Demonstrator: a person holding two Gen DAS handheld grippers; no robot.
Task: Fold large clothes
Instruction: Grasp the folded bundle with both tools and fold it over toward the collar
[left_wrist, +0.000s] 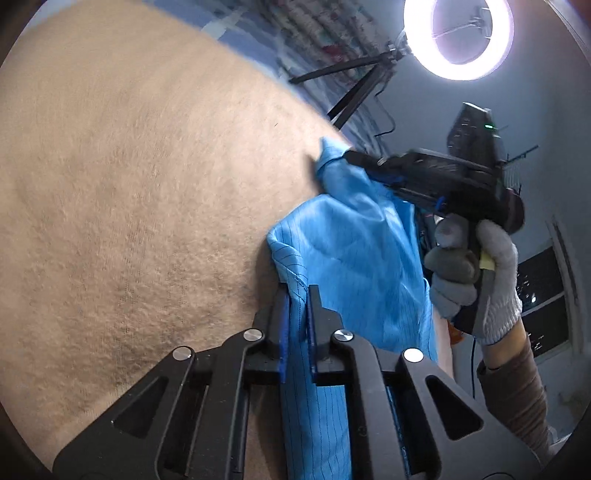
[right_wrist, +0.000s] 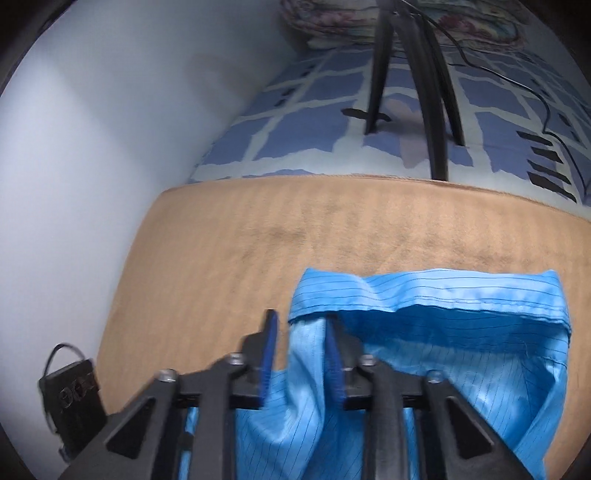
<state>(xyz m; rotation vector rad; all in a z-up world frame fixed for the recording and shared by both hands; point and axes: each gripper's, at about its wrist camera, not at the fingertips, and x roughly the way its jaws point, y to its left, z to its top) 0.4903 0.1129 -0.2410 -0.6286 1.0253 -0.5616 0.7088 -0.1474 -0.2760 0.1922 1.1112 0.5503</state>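
A bright blue pinstriped garment (left_wrist: 351, 240) hangs over a tan fleece blanket (left_wrist: 129, 203). My left gripper (left_wrist: 298, 291) is shut on its stitched hem, and the cloth runs down between the two fingers. In the left wrist view the right gripper (left_wrist: 351, 158) is blurred at a raised corner of the garment, held by a hand in a grey glove (left_wrist: 480, 280). In the right wrist view the garment (right_wrist: 443, 332) lies bunched with a folded hem. The right gripper (right_wrist: 301, 321) straddles a fold of it. The cloth rests against the right finger, with a gap beside the left pad (right_wrist: 269, 343).
The tan blanket (right_wrist: 258, 240) lies on a bed with a blue patchwork sheet (right_wrist: 314, 125). A black tripod (right_wrist: 424, 92) stands on the sheet, carrying a lit ring light (left_wrist: 458, 37). A pale wall (right_wrist: 92, 147) is on the left, with a small black device (right_wrist: 74, 398) beside the blanket.
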